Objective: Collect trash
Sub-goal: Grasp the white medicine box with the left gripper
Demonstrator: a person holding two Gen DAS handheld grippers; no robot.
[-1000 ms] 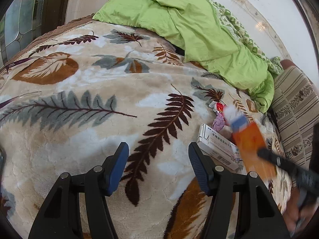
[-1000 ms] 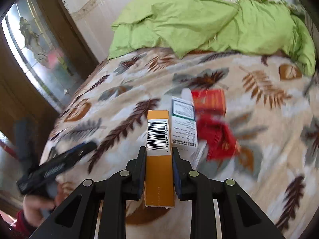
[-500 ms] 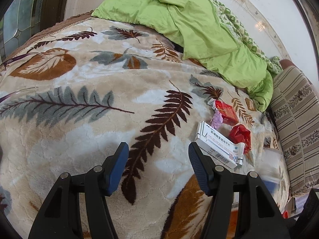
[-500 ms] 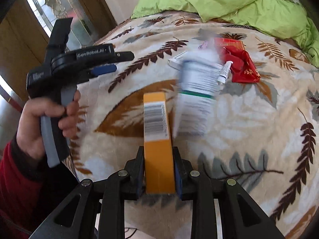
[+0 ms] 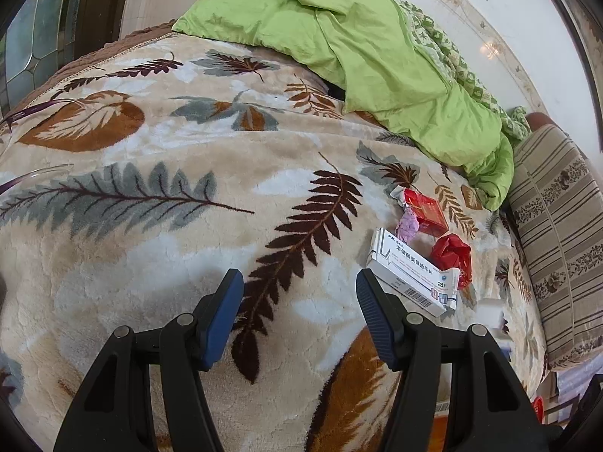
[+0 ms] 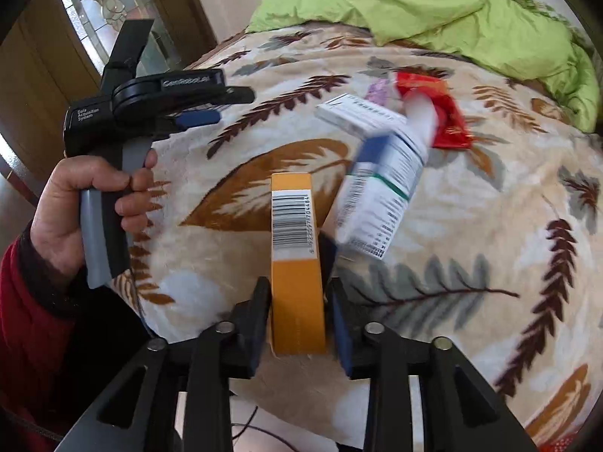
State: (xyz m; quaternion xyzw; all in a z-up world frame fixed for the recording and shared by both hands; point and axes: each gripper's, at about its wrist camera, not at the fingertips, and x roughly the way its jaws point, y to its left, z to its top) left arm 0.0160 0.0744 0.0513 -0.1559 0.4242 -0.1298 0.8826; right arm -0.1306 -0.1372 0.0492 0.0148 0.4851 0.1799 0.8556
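tongs in our right hand, the right gripper (image 6: 297, 320), frame an orange box (image 6: 296, 263); its jaws are opening, a slim gap shows on the right, and we cannot tell whether the left pad still presses. the box's long axis runs straight away from us, barcode end outward. just beyond, a blurred white bottle (image 6: 380, 196) tilts, neck toward the far right. our left gripper (image 5: 299, 316) stands apart and empty above the leaf blanket (image 5: 150, 196), its handle in our left hand (image 6: 86, 207). farther off lie a white box (image 5: 412, 275), long axis slanting down-right, red wrappers (image 5: 452, 256) and a green quilt (image 5: 358, 49).
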